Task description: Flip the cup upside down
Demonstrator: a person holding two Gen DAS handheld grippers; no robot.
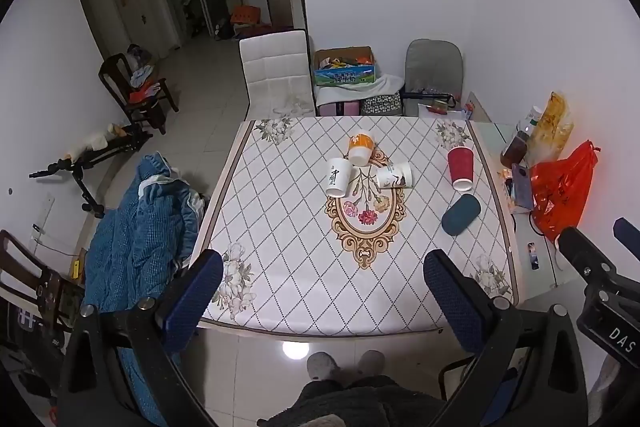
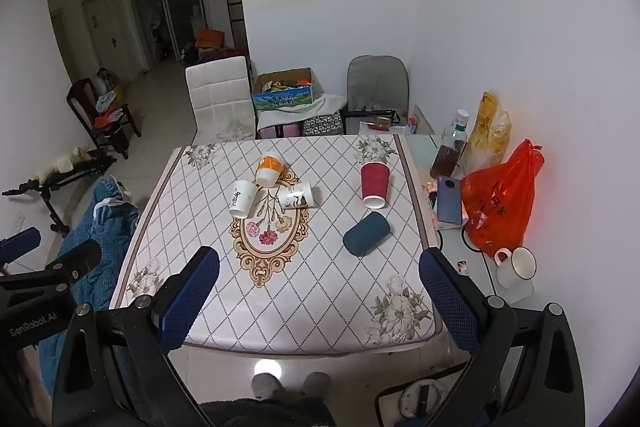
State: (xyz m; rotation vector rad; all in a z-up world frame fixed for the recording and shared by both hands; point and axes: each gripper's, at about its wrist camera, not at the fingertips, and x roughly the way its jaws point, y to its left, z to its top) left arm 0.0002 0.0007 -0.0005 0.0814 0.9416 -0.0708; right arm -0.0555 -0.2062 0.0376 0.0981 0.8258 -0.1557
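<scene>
Both tools (image 1: 324,291) (image 2: 320,291) gape, well short of cups (image 1: 340,177).

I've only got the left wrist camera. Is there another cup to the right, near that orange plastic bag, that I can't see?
Observer: Yes. A white mug with a dark rim stands upright just on the near side of the orange plastic bag.
Operator: Is the right gripper holding anything?
Observer: No. The right gripper has its fingers spread wide with nothing between them, above the table's near edge.
</scene>
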